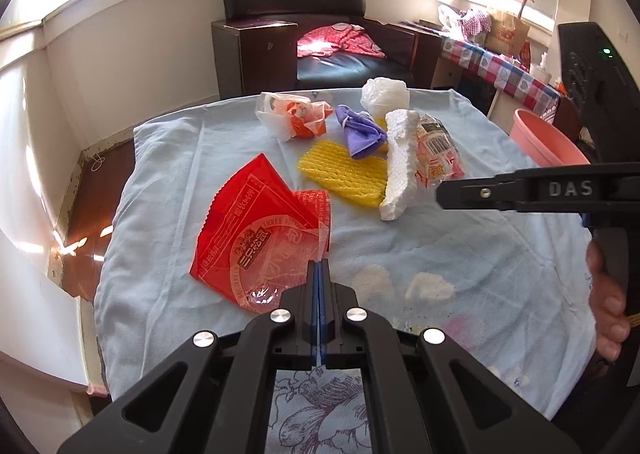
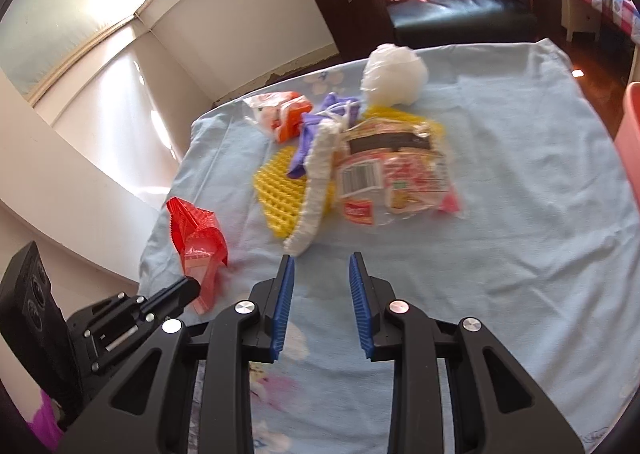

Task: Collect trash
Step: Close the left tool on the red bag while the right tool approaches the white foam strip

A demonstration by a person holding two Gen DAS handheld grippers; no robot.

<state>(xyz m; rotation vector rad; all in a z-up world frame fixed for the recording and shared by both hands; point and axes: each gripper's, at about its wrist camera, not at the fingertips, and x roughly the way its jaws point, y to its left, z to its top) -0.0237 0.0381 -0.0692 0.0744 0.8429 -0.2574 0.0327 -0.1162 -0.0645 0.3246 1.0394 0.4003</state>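
Observation:
A red snack wrapper (image 1: 256, 230) lies at the near left of the light blue cloth, and my left gripper (image 1: 319, 264) is shut on its near edge. In the right wrist view the red wrapper (image 2: 196, 230) stands up from the cloth at the left gripper (image 2: 191, 287). My right gripper (image 2: 322, 260) is open with nothing between its blue pads (image 2: 285, 294), just short of a white foam strip (image 2: 316, 190). The pile behind holds a yellow foam net (image 1: 340, 174), a purple cloth (image 1: 360, 130), a clear barcode bag (image 2: 392, 178), an orange-white wrapper (image 1: 296, 114) and a white plastic ball (image 2: 394, 72).
A pink basin (image 1: 544, 138) stands off the table's right side. The cloth-covered table (image 2: 520, 214) ends close to a white wall on the left. A dark chair with a pink garment (image 1: 340, 40) stands behind it. A hand (image 1: 604, 302) holds the right gripper's handle.

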